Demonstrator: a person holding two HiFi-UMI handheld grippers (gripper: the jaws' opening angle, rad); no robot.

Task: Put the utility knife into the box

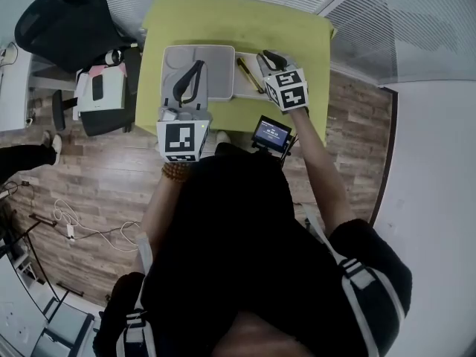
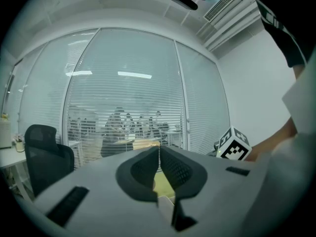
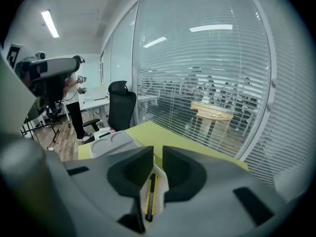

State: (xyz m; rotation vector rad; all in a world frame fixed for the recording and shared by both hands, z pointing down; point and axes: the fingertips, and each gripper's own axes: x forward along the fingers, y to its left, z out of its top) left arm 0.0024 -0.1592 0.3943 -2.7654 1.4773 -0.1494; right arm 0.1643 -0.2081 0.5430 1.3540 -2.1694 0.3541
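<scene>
As I judge it, nothing is done yet. The utility knife lies loose on a white surface, just outside the box at its 3 o'clock. My right gripper hangs above the knife, jaws slightly apart and empty. My left gripper is pressed closed on nothing, over the box. Grasping, carrying and dropping in remain. I count one knife, one box and two grippers.
</scene>
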